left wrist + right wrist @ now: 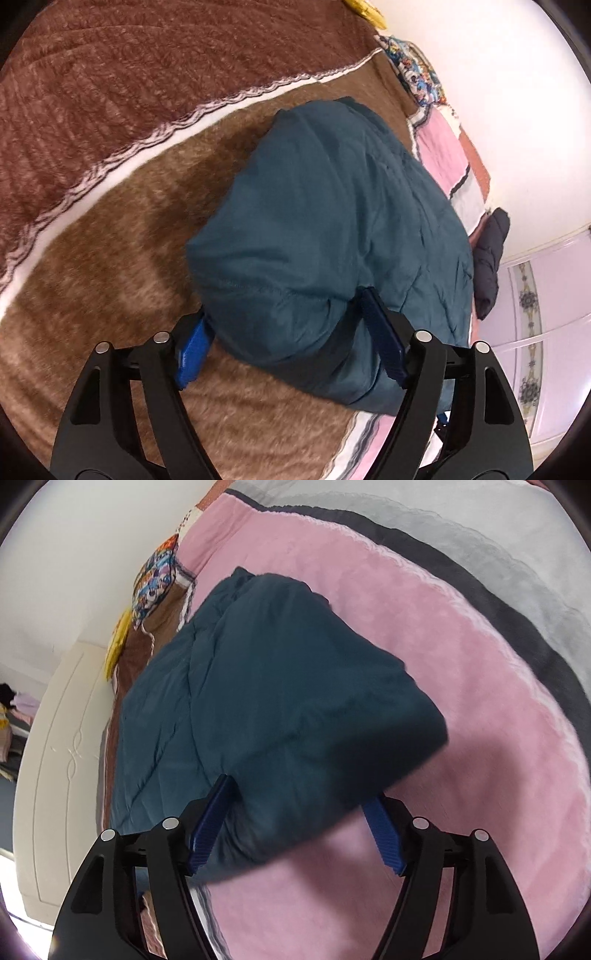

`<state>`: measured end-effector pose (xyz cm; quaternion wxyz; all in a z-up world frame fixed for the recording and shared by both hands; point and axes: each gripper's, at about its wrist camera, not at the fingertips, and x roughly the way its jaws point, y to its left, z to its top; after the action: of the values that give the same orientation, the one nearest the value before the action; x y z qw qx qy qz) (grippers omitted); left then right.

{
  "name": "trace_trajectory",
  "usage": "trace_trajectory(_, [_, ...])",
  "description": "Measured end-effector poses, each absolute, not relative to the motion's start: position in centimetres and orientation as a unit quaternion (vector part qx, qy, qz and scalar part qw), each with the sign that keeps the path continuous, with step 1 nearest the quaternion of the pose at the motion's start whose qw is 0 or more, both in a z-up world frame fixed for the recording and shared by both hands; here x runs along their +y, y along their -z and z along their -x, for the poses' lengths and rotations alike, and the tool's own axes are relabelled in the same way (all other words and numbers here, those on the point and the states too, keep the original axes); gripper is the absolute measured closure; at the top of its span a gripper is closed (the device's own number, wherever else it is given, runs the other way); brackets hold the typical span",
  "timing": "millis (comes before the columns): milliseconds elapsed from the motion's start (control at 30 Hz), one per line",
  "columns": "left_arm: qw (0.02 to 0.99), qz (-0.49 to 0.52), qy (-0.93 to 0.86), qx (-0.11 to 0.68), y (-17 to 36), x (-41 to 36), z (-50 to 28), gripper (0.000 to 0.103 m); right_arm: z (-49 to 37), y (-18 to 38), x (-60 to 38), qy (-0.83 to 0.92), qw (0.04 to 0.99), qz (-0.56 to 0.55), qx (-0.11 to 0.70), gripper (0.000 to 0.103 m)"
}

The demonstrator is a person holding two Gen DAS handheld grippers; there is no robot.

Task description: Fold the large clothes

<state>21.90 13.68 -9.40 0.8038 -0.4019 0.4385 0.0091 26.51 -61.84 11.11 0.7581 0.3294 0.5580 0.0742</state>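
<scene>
A large teal padded garment [332, 229] lies folded in a thick bundle on the bed. In the left wrist view my left gripper [284, 314] has its blue pads [384, 343] wide apart, with the garment's near edge between them. In the right wrist view the same garment [266, 686] fills the middle. My right gripper [299, 794] also has its blue pads [210, 819] wide apart around the garment's near corner. The left pad's tip is hidden under the cloth in the left wrist view.
A brown fuzzy blanket [110, 277] covers the bed's left part. A pink and grey blanket [461, 701] covers the right part. A dark jacket [489, 258] lies at the bed's edge. A patterned pillow [155, 579], white wall and cream headboard [62, 757] border the bed.
</scene>
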Motion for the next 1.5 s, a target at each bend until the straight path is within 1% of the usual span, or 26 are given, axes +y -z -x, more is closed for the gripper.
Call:
trace_trajectory(33, [0.809,0.398,-0.004,0.433,9.2,13.5,-21.9,0.049,-26.6,-11.1,-61.8,-0.075,0.762,-0.327,0.554,0.051])
trace_trajectory(67, [0.816,0.39,0.004,0.426,8.7,13.3,-21.8,0.065,-26.6,-11.2,-61.7,-0.078,0.765,-0.324,0.55,0.056])
trace_trajectory(100, [0.821,0.385,0.009,0.421,8.3,13.3,-21.8,0.071,-26.4,-11.5,-61.7,-0.081,0.77,-0.321,0.545,0.064])
trace_trajectory(133, [0.826,0.379,0.012,0.417,7.9,13.2,-21.7,0.078,-26.2,-11.7,-61.6,-0.083,0.773,-0.319,0.541,0.069])
trace_trajectory(167, [0.831,0.371,0.013,0.415,7.5,13.1,-21.6,0.081,-26.0,-12.0,-61.6,-0.086,0.778,-0.315,0.537,0.071])
trace_trajectory(200, [0.836,0.361,0.014,0.413,6.9,12.8,-21.4,0.082,-25.8,-12.2,-61.7,-0.087,0.781,-0.311,0.535,0.074])
trace_trajectory(267, [0.841,0.352,0.019,0.409,6.0,12.8,-20.7,0.085,-25.1,-12.8,-61.9,-0.089,0.784,-0.307,0.533,0.077])
trace_trajectory(467, [0.845,0.333,0.044,0.416,4.6,13.1,-16.4,0.085,-21.1,-14.7,-63.4,-0.1,0.788,-0.286,0.537,0.079])
trace_trajectory(733, [0.846,0.306,0.071,0.431,3.9,13.5,-6.8,0.085,-13.5,-16.1,-65.6,-0.1,0.774,-0.29,0.553,0.079])
trace_trajectory(900, [0.839,0.303,0.074,0.445,5.1,13.9,-2.3,0.085,-8.6,-16.9,-66.4,-0.098,0.771,-0.283,0.562,0.079])
trace_trajectory(1067, [0.833,0.308,0.068,0.454,6.9,14.2,-0.5,0.084,-6.6,-15.9,-66.4,-0.087,0.768,-0.272,0.574,0.079])
trace_trajectory(1167, [0.839,0.29,0.061,0.457,7.3,13.7,-0.6,0.083,-6.7,-15.2,-66.1,-0.081,0.769,-0.26,0.578,0.078])
trace_trajectory(1200, [0.844,0.273,0.055,0.458,7.3,13.3,-0.8,0.083,-6.9,-15.0,-65.9,-0.078,0.769,-0.253,0.582,0.077])
trace_trajectory(1267, [0.85,0.254,0.045,0.459,7.3,12.8,-0.9,0.078,-7.2,-15.0,-65.3,-0.07,0.774,-0.23,0.586,0.074])
trace_trajectory(1367, [0.86,0.224,0.029,0.457,6.9,12.2,-0.9,0.071,-7.0,-15.3,-64.8,-0.059,0.777,-0.205,0.593,0.066])
trace_trajectory(1433, [0.865,0.208,0.024,0.457,6.8,12.1,-0.8,0.066,-6.7,-15.8,-64.6,-0.061,0.775,-0.188,0.601,0.055])
trace_trajectory(1500, [0.865,0.206,0.021,0.457,6.7,12.2,-0.8,0.063,-6.3,-16.3,-64.8,-0.06,0.774,-0.18,0.605,0.053])
